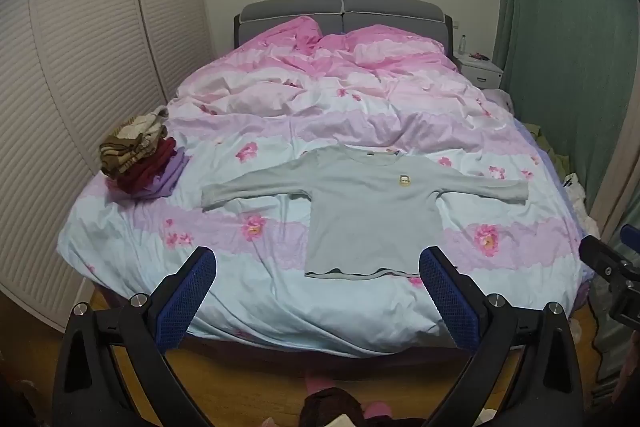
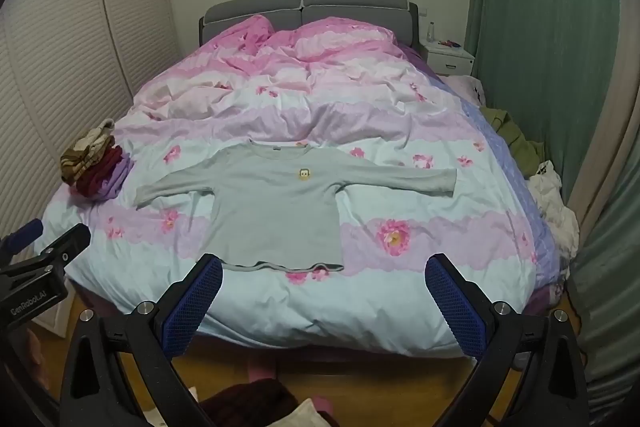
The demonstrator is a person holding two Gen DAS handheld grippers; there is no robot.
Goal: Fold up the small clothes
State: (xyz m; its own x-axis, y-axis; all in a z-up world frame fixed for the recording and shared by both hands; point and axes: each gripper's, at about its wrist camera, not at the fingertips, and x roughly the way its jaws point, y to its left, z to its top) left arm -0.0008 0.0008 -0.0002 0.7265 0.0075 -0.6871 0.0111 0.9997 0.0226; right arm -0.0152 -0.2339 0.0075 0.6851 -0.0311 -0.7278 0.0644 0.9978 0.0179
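Both empty, the left gripper [image 1: 318,267] and right gripper [image 2: 324,273] gape wide above the bed's [image 2: 360,307] near edge, where a grey long-sleeved shirt [image 2: 276,211] lies flat, sleeves outspread, beside folded clothes [image 2: 94,163].

A wide bed with a grey padded headboard [image 1: 344,11] fills the middle of both views. It is covered by a rumpled quilt [image 2: 420,291] printed with pink, lilac and pale blue bands and pink flowers, bunched into high folds toward the headboard and smoother at the near end.

A small pale grey-green long-sleeved top [image 1: 368,211] with a yellow cartoon patch on the chest lies flat on the near part of the quilt, both sleeves spread straight out, neckline toward the headboard, wavy hem toward the foot.

Near the bed's left edge, well apart from the top's sleeve, sits a stack of folded clothes [image 2: 94,167]: a brown-and-cream striped piece on top, dark red beneath, lilac at the bottom.
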